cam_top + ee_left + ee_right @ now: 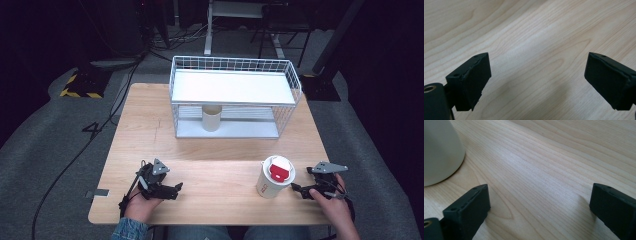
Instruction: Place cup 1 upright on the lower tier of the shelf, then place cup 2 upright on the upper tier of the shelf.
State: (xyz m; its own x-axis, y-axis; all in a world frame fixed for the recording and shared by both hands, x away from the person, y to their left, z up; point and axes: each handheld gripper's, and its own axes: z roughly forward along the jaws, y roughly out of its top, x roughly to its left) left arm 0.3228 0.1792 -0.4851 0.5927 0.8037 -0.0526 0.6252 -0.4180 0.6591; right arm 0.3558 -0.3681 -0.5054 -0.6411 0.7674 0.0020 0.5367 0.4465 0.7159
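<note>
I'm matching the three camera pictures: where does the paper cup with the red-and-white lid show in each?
High view: paper cup stands lower right of centre on the wooden table, just left of the right claw.
Left gripper view: bare tabletop between open jaws.
Right gripper view: the cup's pale side fills the upper left corner.
Shared landmark: the table's wood grain.

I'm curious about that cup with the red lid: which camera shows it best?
The high view: the whole cup stands on the table beside the right gripper. The right gripper view catches only its pale side; the left gripper view shows bare wood.
</note>
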